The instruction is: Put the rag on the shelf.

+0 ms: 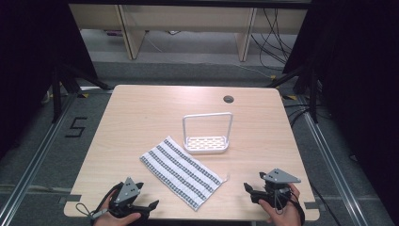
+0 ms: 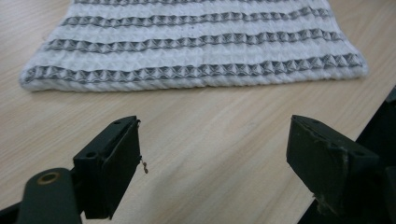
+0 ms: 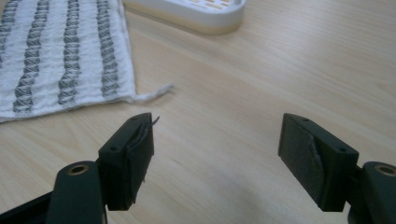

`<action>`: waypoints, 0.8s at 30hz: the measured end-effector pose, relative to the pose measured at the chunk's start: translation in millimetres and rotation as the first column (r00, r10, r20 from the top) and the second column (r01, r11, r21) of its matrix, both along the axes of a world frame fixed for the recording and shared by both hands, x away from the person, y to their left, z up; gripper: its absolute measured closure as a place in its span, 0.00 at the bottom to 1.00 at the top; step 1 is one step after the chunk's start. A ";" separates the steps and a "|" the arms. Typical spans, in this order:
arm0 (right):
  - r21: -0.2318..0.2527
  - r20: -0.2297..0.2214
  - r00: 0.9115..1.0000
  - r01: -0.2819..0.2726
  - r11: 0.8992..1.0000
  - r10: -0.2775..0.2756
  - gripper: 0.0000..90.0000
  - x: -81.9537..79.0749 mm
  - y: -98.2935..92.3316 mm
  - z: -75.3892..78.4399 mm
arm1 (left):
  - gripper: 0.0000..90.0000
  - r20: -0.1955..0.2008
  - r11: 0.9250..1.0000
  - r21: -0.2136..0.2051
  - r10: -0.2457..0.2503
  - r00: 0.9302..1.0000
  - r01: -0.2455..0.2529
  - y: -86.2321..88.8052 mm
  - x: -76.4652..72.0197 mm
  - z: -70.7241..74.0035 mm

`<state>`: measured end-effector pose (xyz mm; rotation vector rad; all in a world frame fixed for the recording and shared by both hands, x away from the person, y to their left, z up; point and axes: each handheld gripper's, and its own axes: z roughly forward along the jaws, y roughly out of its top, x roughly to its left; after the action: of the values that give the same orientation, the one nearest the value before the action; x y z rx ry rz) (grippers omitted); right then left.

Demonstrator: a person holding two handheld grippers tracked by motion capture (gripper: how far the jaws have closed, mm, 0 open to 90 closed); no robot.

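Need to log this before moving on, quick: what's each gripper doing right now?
Left gripper: open, holding nothing, bare table between its jaws, short of the striped cloth.
Right gripper: open, holding nothing, near the cloth's corner.

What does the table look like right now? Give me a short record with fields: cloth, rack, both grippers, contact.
cloth: white waffle-weave towel with grey stripes, lying flat and diagonal on the light wooden table
rack: white plastic slotted tray with a tall loop handle, upright, just beyond the towel's far end
left gripper: jaws open, nothing between them, near the table's front edge
right gripper: jaws open, nothing between them, beside the towel's loose thread
contact: neither gripper touches the towel
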<state>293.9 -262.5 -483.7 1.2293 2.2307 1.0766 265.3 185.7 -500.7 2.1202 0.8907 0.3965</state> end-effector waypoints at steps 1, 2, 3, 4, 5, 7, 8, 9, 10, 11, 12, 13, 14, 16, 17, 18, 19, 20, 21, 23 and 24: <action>-0.008 0.003 1.000 -0.002 1.000 0.002 0.31 -0.1 1.9 1.0 | 0.19 0.004 1.000 0.010 -0.003 1.000 0.003 -1.4 0.1 -0.1; -0.003 -0.001 1.000 -0.005 1.000 0.005 0.31 -0.4 4.6 1.8 | 0.20 0.015 1.000 -0.011 -0.004 1.000 0.004 -3.5 0.2 -1.3; -0.005 0.000 1.000 -0.015 1.000 0.015 0.31 -0.1 6.7 2.3 | 0.20 0.006 1.000 -0.007 -0.016 1.000 0.016 -4.7 -0.7 0.9; -0.002 0.003 0.999 -0.032 0.999 0.032 0.31 0.7 9.1 2.5 | 0.20 0.009 1.000 -0.019 -0.005 1.000 0.005 -7.6 -1.4 0.9; -0.002 0.003 0.999 -0.032 0.999 0.032 0.31 0.7 9.1 2.5 | 0.20 0.009 1.000 -0.019 -0.005 1.000 0.005 -7.6 -1.4 0.9; 0.007 0.014 0.998 -0.057 0.998 0.057 0.33 2.0 15.5 2.8 | 0.20 0.007 0.999 -0.043 -0.023 1.000 0.024 -15.1 -2.9 0.2; 0.000 0.018 0.997 -0.077 0.997 0.077 0.36 3.6 20.0 2.8 | 0.20 0.000 0.998 -0.042 -0.048 0.999 0.048 -18.0 -3.3 -0.3; 0.000 0.018 0.997 -0.077 0.997 0.077 0.36 3.6 20.0 2.8 | 0.20 -0.011 0.998 -0.030 -0.062 0.998 0.062 -21.0 -3.8 -0.2; 0.005 0.011 0.996 -0.088 0.996 0.088 0.38 4.6 23.2 2.0 | 0.21 -0.019 0.995 -0.064 -0.072 0.997 0.071 -26.0 -4.9 -1.3; 0.004 -0.002 0.994 -0.106 0.994 0.106 0.39 7.2 28.9 0.1 | 0.22 -0.022 0.995 -0.063 -0.082 0.996 0.081 -30.0 -6.3 -0.6; 0.007 -0.015 0.993 -0.117 0.993 0.117 0.40 8.7 31.5 -0.4 | 0.23 -0.015 0.992 -0.063 -0.107 0.994 0.106 -38.3 -8.7 0.2; 0.005 -0.002 0.991 -0.131 0.991 0.131 0.42 10.7 33.7 -1.2 | 0.23 -0.015 0.992 -0.063 -0.107 0.994 0.106 -38.3 -8.7 0.2; 0.001 0.000 0.990 -0.140 0.990 0.140 0.44 12.2 35.9 -1.4 | 0.24 -0.005 0.990 -0.051 -0.130 0.991 0.130 -44.6 -8.2 -0.9; -0.004 -0.003 0.988 -0.157 0.988 0.157 0.45 14.4 41.0 -1.1 | 0.24 -0.010 0.987 -0.040 -0.155 0.988 0.155 -49.7 -7.5 1.3; -0.005 0.000 0.986 -0.165 0.986 0.165 0.46 15.4 43.0 -1.4 | 0.25 -0.008 0.987 -0.047 -0.154 0.988 0.153 -51.9 -7.2 2.4; -0.009 -0.004 0.984 -0.176 0.984 0.176 0.46 16.6 45.3 -1.6 | 0.26 -0.009 0.985 -0.055 -0.164 0.986 0.163 -54.0 -7.0 3.6; -0.009 -0.004 0.984 -0.176 0.984 0.176 0.46 16.6 45.3 -1.6 | 0.26 -0.009 0.985 -0.055 -0.164 0.986 0.163 -54.0 -7.0 3.6; -0.012 -0.012 0.981 -0.194 0.981 0.194 0.46 19.1 51.4 -2.4 | 0.27 -0.019 0.985 -0.073 -0.161 0.987 0.159 -59.7 -6.5 3.0; -0.012 -0.012 0.981 -0.194 0.981 0.194 0.46 19.1 51.4 -2.4 | 0.27 -0.019 0.985 -0.073 -0.161 0.987 0.159 -59.7 -6.5 3.0; -0.023 -0.018 0.977 -0.212 0.977 0.212 0.47 22.0 56.0 -3.1 | 0.27 -0.026 0.982 -0.084 -0.172 0.985 0.169 -68.2 -6.6 2.3; -0.018 -0.018 0.977 -0.211 0.977 0.211 0.47 22.6 58.0 -3.4 | 0.28 -0.023 0.980 -0.070 -0.189 0.982 0.187 -72.5 -5.6 2.4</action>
<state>316.5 -204.5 -487.1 1.0127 2.4208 1.1211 259.7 113.2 -498.3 2.1302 0.7023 0.2355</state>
